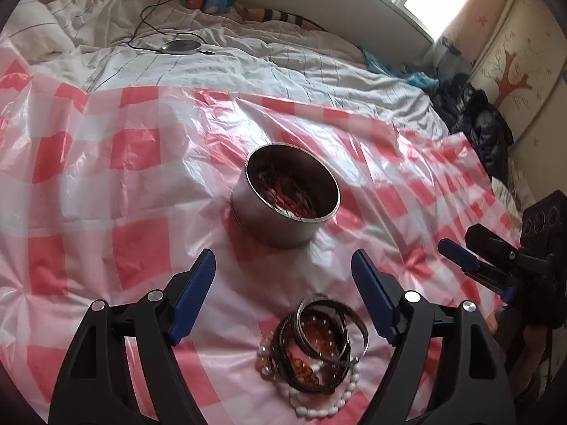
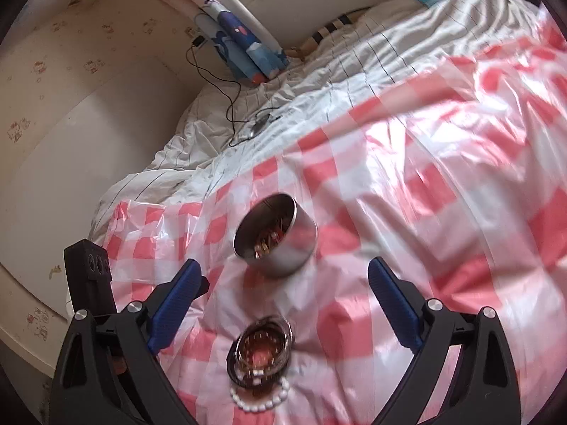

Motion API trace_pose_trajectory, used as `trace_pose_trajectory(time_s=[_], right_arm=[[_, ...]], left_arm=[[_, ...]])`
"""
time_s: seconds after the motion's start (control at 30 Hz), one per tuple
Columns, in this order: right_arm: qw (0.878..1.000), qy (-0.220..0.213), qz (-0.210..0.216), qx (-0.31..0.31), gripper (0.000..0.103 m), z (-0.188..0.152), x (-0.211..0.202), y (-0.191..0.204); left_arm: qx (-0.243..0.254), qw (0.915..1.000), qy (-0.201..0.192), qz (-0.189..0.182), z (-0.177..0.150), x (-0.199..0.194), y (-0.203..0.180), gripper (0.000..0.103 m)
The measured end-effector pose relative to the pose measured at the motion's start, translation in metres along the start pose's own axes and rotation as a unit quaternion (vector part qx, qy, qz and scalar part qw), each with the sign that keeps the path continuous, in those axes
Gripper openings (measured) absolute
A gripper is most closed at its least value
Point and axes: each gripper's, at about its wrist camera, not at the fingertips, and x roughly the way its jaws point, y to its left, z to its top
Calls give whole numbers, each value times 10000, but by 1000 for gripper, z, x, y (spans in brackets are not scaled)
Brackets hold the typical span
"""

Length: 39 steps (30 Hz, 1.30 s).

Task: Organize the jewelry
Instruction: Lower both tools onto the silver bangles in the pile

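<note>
A round metal tin [image 1: 287,194] stands open on the pink checked plastic sheet [image 1: 106,177], with some jewelry inside. A pile of bracelets [image 1: 315,350], dark bangles, amber beads and white beads, lies in front of it. My left gripper [image 1: 283,265] is open and empty, hovering above the pile and just short of the tin. My right gripper [image 2: 283,272] is open and empty, its view blurred, with the tin [image 2: 276,233] ahead and the bracelet pile [image 2: 262,357] below between its fingers. The right gripper also shows at the right edge of the left wrist view [image 1: 496,262].
The sheet covers a bed with a rumpled white striped duvet [image 1: 248,60]. A round charger with a black cable [image 1: 180,46] lies on the duvet behind. Dark clothes [image 1: 478,120] are piled at the right. A wall [image 2: 71,106] runs along the left side.
</note>
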Motion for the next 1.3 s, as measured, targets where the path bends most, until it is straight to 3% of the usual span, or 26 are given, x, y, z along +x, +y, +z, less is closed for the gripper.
trace_pose_trajectory(time_s=[0.13,0.4,0.57,0.6,0.63,0.7,0.77,0.83,1.0,1.1,1.17,1.2,1.3], right_arm=[[9997,-28,166,167,91,-19,-16,-2],[9997,133,-31,-190,91,-31,-3,12],[9996,136,-87,-253,91,-32,-1,12],[9996,148,-97,-234,91,-32,-1,11],[9996,155,-105,-224,91,-31,0,11],[9995,172,-92,-243,91,-31,0,11],[9993,243,68,-285,91,-31,1,13],[9969,520,545,-206,91,-34,8,15],[9871,956,1231,-379,90,-44,22,32],[9819,1178,1462,-260,79,-49,36,36],[9812,1373,1345,-195,64,-53,49,37],[9816,1431,1249,-193,62,-54,55,36],[9825,1542,1031,-177,52,-56,72,36]], left_arm=[[359,9991,216,74,-21,2,-13,75],[268,9979,590,70,-30,28,-5,75],[719,9951,679,60,-35,39,-21,74],[776,9945,698,51,-35,40,-22,67],[825,9937,755,44,-35,43,-23,52],[899,9923,834,149,-34,47,-22,31],[836,9936,730,197,-30,44,-18,20],[677,9954,600,321,-25,38,-9,13],[143,9986,490,159,-18,25,20,13],[-138,9986,514,17,-18,20,33,13],[-313,9982,510,-65,-17,17,41,13],[-372,9980,508,-104,-18,16,43,14],[-485,9977,437,-154,-17,11,47,29]])
